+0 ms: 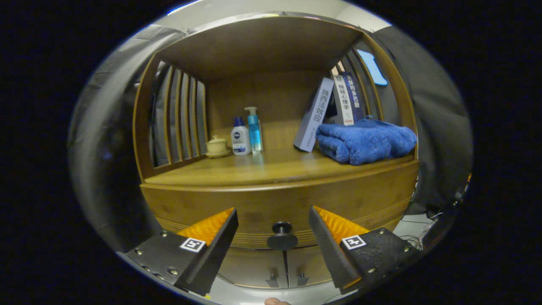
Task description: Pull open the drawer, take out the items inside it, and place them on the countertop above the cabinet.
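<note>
Tongs (273, 231) are sitting apart, straddling the drawer knob (282, 235) at lower centre of the frame, not gripping yet. The drawer (279, 207) is looking closed. Best bet: centre on the knob's stem, clamp squarely, pull straight back.

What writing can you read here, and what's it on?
White bottle: blue logo, too small to read.
Leaning box: large characters, too blurred to quote.
Books: spine characters, too blurred.
Claw: square coded tags, no words; it is open, knob ahead between its fingers.
</note>
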The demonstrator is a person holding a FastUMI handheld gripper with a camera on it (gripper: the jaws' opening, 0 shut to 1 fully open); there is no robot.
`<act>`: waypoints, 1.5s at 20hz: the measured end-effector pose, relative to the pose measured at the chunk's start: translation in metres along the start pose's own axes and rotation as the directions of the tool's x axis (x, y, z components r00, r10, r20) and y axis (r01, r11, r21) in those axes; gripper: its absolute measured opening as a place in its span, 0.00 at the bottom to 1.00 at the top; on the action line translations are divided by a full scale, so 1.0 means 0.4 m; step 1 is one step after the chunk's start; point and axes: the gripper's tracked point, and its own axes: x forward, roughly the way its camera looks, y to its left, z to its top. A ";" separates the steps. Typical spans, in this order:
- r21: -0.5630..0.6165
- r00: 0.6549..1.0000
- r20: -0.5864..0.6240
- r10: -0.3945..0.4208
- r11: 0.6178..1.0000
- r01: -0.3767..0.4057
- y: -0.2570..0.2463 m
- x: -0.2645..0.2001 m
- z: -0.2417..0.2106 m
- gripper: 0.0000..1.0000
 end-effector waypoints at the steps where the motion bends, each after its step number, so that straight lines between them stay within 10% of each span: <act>1: 0.012 1.000 0.005 -0.004 1.000 0.004 -0.006 0.015 -0.008 1.00; 8: -0.007 1.000 0.027 0.007 1.000 -0.007 -0.018 0.038 -0.038 0.75; 11: -0.057 0.998 0.058 -0.009 0.998 0.012 -0.006 0.027 -0.029 0.34; 30: -0.032 1.000 0.019 -0.006 0.999 0.007 -0.006 0.020 -0.068 0.44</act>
